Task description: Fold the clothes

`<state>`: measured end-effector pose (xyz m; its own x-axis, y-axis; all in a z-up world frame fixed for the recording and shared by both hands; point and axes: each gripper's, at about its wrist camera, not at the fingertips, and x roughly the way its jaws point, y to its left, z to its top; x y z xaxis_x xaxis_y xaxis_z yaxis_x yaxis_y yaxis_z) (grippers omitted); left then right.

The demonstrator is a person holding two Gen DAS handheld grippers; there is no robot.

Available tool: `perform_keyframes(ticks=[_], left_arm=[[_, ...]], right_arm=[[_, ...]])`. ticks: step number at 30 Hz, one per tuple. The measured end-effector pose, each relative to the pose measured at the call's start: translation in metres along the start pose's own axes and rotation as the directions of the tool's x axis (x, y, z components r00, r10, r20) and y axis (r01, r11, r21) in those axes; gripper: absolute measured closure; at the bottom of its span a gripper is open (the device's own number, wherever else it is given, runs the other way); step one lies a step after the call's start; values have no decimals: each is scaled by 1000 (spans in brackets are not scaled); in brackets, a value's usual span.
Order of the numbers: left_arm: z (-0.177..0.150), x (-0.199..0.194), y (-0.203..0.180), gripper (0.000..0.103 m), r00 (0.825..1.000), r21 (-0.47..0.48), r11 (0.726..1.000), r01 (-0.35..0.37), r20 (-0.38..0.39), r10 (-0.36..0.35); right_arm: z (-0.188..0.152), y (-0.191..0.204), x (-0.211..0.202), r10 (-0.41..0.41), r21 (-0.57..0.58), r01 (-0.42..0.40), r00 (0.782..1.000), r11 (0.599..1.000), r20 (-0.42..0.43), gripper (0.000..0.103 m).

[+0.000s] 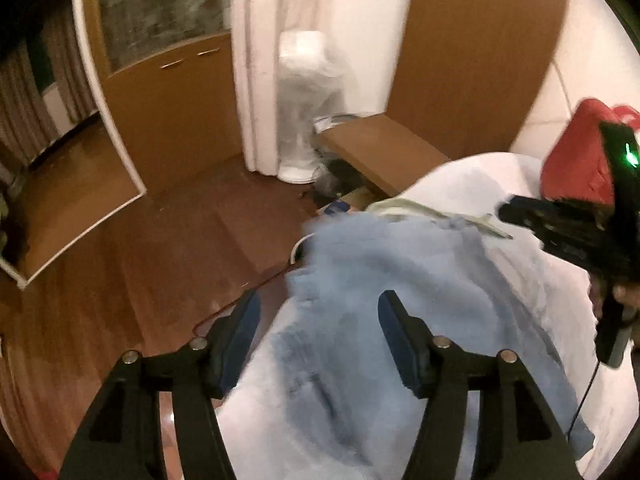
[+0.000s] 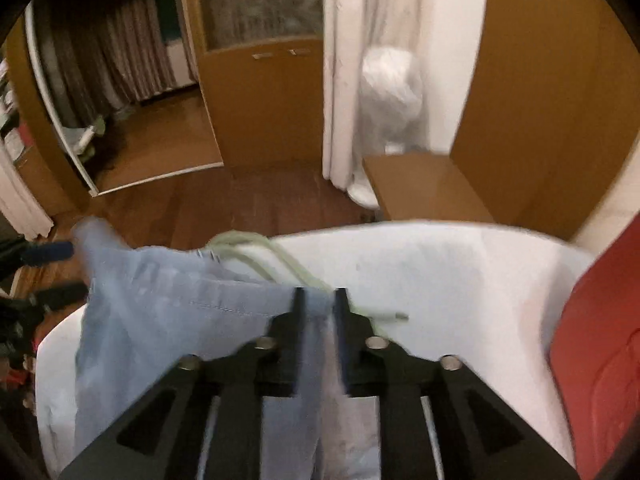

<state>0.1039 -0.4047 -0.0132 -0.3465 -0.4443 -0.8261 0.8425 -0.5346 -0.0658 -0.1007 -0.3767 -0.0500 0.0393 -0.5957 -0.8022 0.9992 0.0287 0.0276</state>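
A light blue garment (image 1: 384, 264) lies crumpled on a white-covered surface (image 1: 552, 304), one edge hanging toward the floor. My left gripper (image 1: 320, 314) hovers over that edge with its blue pads wide apart, open and pressing on nothing. In the right wrist view my right gripper (image 2: 319, 300) is shut on a fold of the blue garment (image 2: 180, 312), the cloth pinched between its black fingers. The left gripper (image 2: 56, 272) shows at that view's left edge. The right gripper (image 1: 516, 210) shows at the right of the left wrist view. A pale green cord (image 2: 256, 254) lies by the garment's top.
A red cloth item (image 2: 600, 340) sits at the surface's right end. Beyond the surface are a wooden floor (image 1: 160, 248), a brown cardboard box (image 2: 424, 188), a white curtain (image 2: 340, 100), a plastic-wrapped white stand (image 1: 308, 104) and a wooden cabinet (image 2: 260, 100).
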Motion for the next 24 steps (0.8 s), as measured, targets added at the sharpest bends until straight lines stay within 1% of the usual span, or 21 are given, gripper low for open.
perform_keyframes(ticks=[2,5,7,8,9,10,11,12,13,14,15,17,19,21,23,24], left_arm=[[-4,-2,7,41,1000,-1,1000,-28,-3,28],[-15,-10,12,41,1000,-8,1000,-14,-21,14],[-25,-17,4,41,999,-4,1000,14,-33,-14],[-31,-20,-1,41,999,0,1000,29,-40,-29],[-39,-24,-8,41,998,8,999,46,-51,-46],[-49,-28,-18,41,996,23,997,68,-67,-66],[-57,-32,-27,41,994,38,996,83,-78,-80],[-65,-35,-36,41,991,55,994,99,-91,-94],[-78,-40,-48,41,989,78,990,116,-106,-108],[-90,-45,-60,40,985,98,986,133,-120,-121],[-100,-51,-68,39,983,103,984,145,-129,-131],[-122,-63,-86,34,978,113,979,169,-146,-152],[-149,-79,-105,31,972,121,974,189,-162,-168],[-174,-96,-126,30,969,130,971,201,-170,-178],[-201,-111,-147,29,970,138,970,201,-168,-177],[-211,-115,-157,29,970,139,971,196,-169,-172]], right_arm=[[-5,-2,-10,24,28,-25,1000,999,15,75],[-20,-1,-40,37,50,-39,999,998,33,73],[-33,0,-64,40,60,-43,998,997,45,67],[-41,1,-77,40,65,-43,998,997,49,61],[-55,2,-95,35,69,-38,998,997,46,56],[-69,3,-107,33,78,-36,999,996,35,54],[-82,4,-119,31,88,-33,999,996,20,49],[-96,4,-128,31,97,-31,1000,995,0,42],[-110,5,-138,32,107,-30,999,994,-21,37],[-125,5,-147,32,117,-27,999,993,-42,31],[-142,6,-156,23,127,-15,998,992,-66,27],[-175,5,-173,-3,143,17,996,990,-94,26],[-206,5,-189,-11,165,29,994,986,-110,23],[-229,8,-200,-12,172,31,994,985,-110,12],[-250,11,-207,-7,157,24,995,987,-103,12],[-260,13,-210,-5,150,20,995,989,-100,14]])
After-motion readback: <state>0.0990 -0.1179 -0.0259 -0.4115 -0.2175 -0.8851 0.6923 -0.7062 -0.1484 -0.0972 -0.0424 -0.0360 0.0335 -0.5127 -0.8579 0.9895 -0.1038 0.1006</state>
